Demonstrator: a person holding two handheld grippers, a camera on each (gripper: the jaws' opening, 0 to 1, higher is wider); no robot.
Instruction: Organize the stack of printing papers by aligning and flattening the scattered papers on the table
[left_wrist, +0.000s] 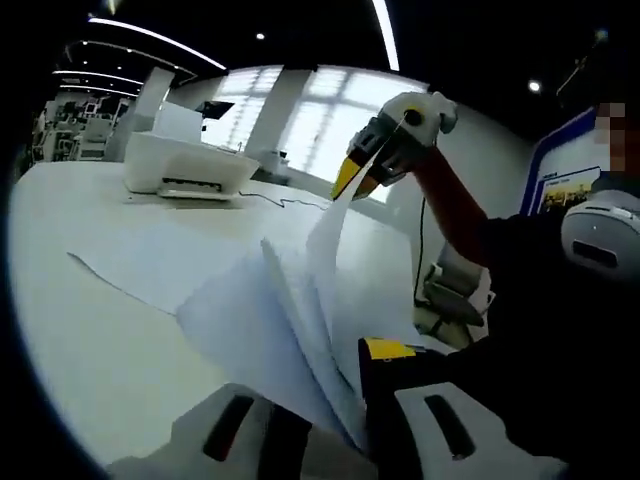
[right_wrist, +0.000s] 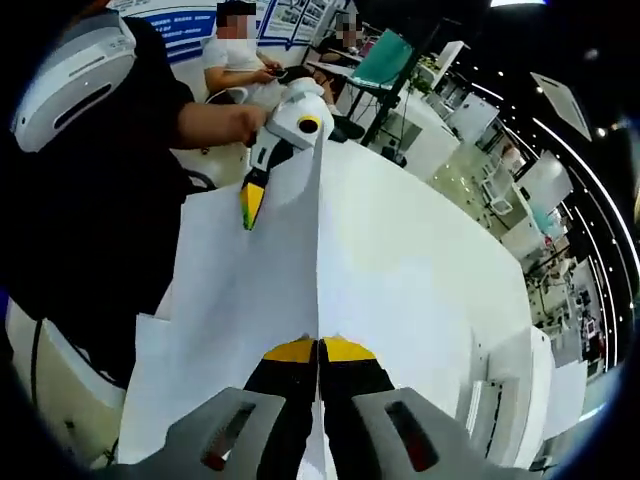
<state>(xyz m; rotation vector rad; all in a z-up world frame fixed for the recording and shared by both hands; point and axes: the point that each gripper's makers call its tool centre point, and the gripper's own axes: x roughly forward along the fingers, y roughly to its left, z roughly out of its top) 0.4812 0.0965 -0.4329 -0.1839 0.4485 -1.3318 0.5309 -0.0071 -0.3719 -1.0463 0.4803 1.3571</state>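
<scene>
A sheaf of white printing papers (left_wrist: 300, 320) stands lifted off the white table (left_wrist: 90, 340), held at two ends. Near the bottom of the left gripper view, my left gripper (left_wrist: 335, 385) is shut on the sheaf's near edge, with sheets fanning out between its jaws. My right gripper (left_wrist: 352, 180) pinches the far top corner with its yellow tips. In the right gripper view, my right gripper (right_wrist: 318, 350) is shut on the papers (right_wrist: 260, 290). My left gripper (right_wrist: 250, 208) grips the opposite edge. A loose sheet (left_wrist: 150, 260) lies flat on the table.
A white printer (left_wrist: 185, 165) sits at the back of the table, its cable trailing right. The person holding the grippers, in dark clothes (right_wrist: 90, 180), stands close at the table's edge. Other people sit behind (right_wrist: 235, 60). Desks and screens fill the room beyond.
</scene>
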